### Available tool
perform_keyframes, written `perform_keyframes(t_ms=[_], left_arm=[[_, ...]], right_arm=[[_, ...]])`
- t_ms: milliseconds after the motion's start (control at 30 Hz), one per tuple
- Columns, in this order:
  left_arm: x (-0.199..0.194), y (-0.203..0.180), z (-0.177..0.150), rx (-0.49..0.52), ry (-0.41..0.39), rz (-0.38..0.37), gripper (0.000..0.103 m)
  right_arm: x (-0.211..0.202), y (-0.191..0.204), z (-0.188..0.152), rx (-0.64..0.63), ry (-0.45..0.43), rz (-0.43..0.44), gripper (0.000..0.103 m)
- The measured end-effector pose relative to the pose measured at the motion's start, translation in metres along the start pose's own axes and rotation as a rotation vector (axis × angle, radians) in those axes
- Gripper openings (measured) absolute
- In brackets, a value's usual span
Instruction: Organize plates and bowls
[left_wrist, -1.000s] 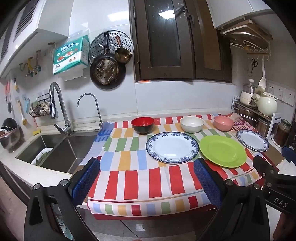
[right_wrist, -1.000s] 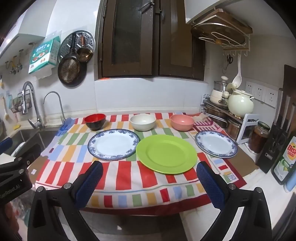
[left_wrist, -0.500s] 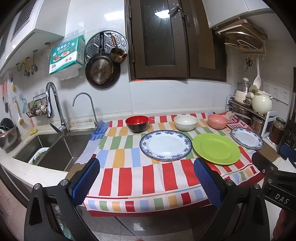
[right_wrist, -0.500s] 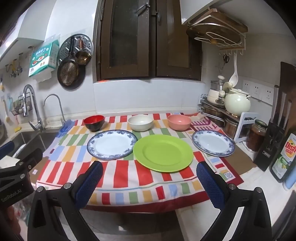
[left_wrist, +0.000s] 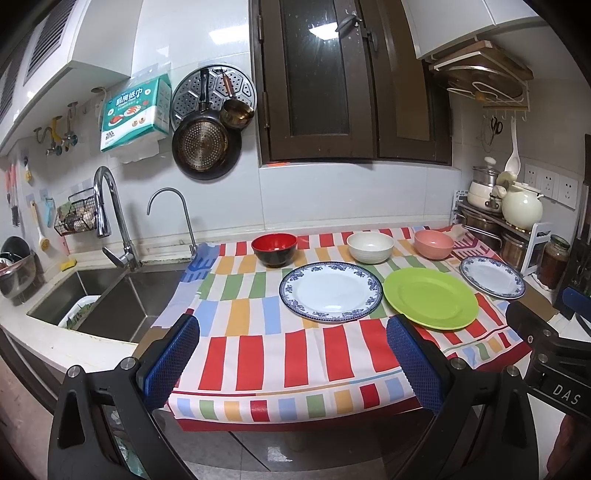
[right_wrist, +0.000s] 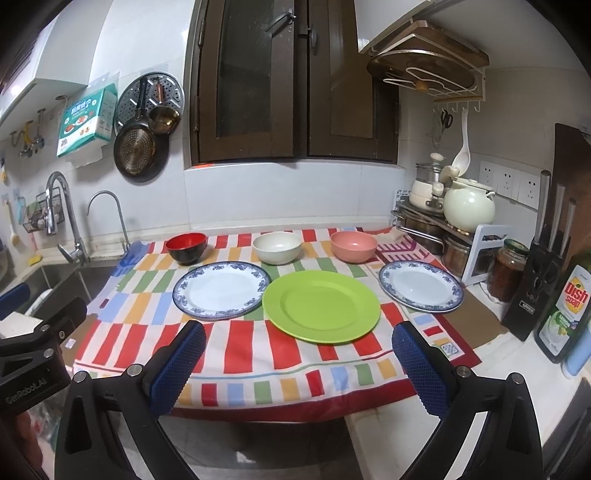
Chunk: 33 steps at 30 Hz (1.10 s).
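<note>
On a striped cloth lie a large blue-rimmed plate (left_wrist: 330, 292) (right_wrist: 222, 289), a green plate (left_wrist: 430, 297) (right_wrist: 320, 305) and a smaller blue-rimmed plate (left_wrist: 491, 276) (right_wrist: 420, 286). Behind them stand a red-and-black bowl (left_wrist: 274, 249) (right_wrist: 185, 247), a white bowl (left_wrist: 370, 247) (right_wrist: 277, 247) and a pink bowl (left_wrist: 433, 243) (right_wrist: 353, 246). My left gripper (left_wrist: 291, 363) hangs open in front of the counter's near edge, holding nothing. My right gripper (right_wrist: 298, 367) is open too, also short of the cloth.
A steel sink (left_wrist: 110, 299) with two taps lies left of the cloth. Pots and a cream kettle (right_wrist: 468, 206) sit on a rack at the right. A jar (right_wrist: 506, 271), a knife block (right_wrist: 539, 280) and a dish soap bottle (right_wrist: 567, 314) line the right edge.
Both grippers have drawn back from the counter and risen a little, so the dishes look smaller and more of the cloth's front edge shows. Nothing on the cloth moved.
</note>
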<state>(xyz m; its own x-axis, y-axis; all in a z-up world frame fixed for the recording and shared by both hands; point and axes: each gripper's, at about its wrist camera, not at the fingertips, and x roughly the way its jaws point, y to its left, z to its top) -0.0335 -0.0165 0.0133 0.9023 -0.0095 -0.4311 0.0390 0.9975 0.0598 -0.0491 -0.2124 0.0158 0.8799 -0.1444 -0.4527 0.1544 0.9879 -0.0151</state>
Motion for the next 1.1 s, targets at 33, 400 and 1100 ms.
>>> perform_keyframes(t_ms=[33,400,1100], left_arm=[[0.0,0.0,0.0,0.001,0.0,0.001,0.103],[-0.001,0.001,0.003,0.002,0.01,-0.004,0.103],[0.009,-0.005,0.003,0.005,0.015,-0.009,0.103]], right_arm=[[0.0,0.001,0.0,-0.001,-0.001,-0.003,0.102],[-0.001,0.001,0.0,-0.001,-0.005,-0.005,0.102],[0.002,-0.005,0.001,0.003,-0.008,-0.011,0.102]])
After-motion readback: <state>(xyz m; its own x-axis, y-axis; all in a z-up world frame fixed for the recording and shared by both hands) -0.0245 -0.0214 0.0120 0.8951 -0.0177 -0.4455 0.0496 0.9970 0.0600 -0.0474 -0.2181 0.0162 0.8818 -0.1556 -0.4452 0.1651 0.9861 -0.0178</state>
